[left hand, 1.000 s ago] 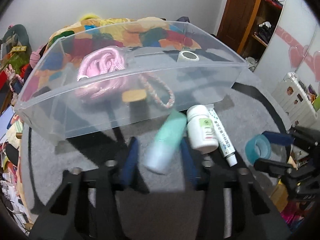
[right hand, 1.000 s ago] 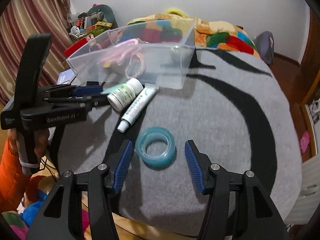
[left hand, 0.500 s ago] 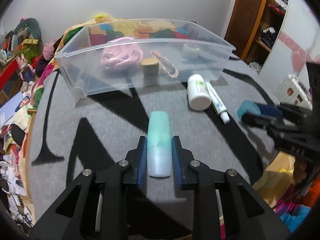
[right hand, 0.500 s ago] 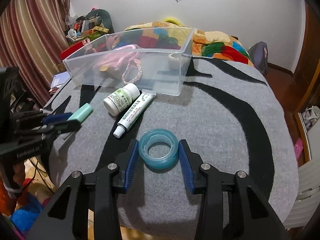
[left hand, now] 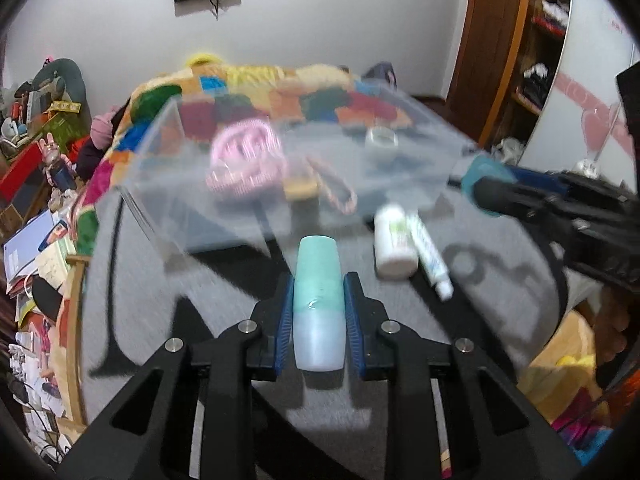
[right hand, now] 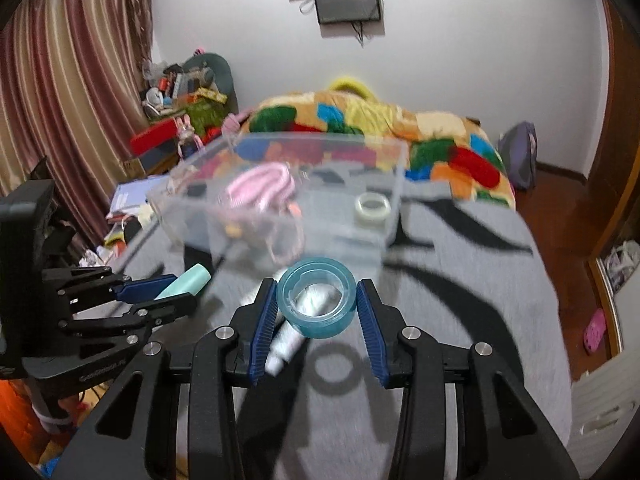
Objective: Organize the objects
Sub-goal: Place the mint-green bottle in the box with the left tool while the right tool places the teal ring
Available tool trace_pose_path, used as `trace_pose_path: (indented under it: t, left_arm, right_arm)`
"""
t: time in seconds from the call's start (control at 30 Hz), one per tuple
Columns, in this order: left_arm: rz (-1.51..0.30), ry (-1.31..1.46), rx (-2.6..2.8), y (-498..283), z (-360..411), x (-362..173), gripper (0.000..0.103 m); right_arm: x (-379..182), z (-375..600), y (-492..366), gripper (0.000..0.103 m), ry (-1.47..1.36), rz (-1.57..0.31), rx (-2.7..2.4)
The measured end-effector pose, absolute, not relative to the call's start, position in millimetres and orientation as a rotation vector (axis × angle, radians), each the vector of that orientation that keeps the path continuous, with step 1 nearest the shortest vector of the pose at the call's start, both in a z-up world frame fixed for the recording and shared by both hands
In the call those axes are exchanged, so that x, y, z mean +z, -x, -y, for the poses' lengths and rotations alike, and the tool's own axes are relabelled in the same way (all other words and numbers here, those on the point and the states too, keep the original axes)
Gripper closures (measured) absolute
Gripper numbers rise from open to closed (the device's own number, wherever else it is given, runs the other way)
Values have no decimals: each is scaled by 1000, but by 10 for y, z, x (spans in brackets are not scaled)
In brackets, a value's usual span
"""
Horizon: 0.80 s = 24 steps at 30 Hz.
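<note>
**Both hand-held grippers loaded, clear bin ahead**

The left hand-held gripper (left hand: 319, 312) is closed narrowly on a mint-green tube (left hand: 319, 300), its blue pads pressed to both sides. The right hand-held gripper (right hand: 317, 312) clamps a teal tape roll (right hand: 317, 297) across its width, lifted above its shadow on the grey tabletop (right hand: 460, 300). Ahead stands a clear plastic bin (left hand: 400, 184) containing a pink cord bundle (left hand: 244, 160), a braided loop (left hand: 340, 196) and a pale tape roll (right hand: 373, 207). A white bottle (left hand: 394, 244) and a white tube (left hand: 430, 254) lie touching, side by side, just before the bin.
</note>
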<state>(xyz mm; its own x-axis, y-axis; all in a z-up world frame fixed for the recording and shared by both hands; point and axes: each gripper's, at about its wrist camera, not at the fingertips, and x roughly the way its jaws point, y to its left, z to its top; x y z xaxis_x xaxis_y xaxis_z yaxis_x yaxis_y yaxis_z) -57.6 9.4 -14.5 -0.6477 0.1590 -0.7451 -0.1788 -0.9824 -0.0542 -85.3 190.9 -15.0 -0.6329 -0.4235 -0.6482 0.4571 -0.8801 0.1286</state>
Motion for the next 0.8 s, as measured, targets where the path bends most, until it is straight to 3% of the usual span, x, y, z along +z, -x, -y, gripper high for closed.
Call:
trace_pose_path:
  t: [0.4,0.8]
  left_arm:
    - [58,1053,2816,1041,254,466,79]
    - [76,1229,2743,1624,210,127,79]
  right_arm:
    - [276,-1523,1312,66,-814,-69,-2502]
    - [-119,-1334,1778,66,-1023,-101,-2477]
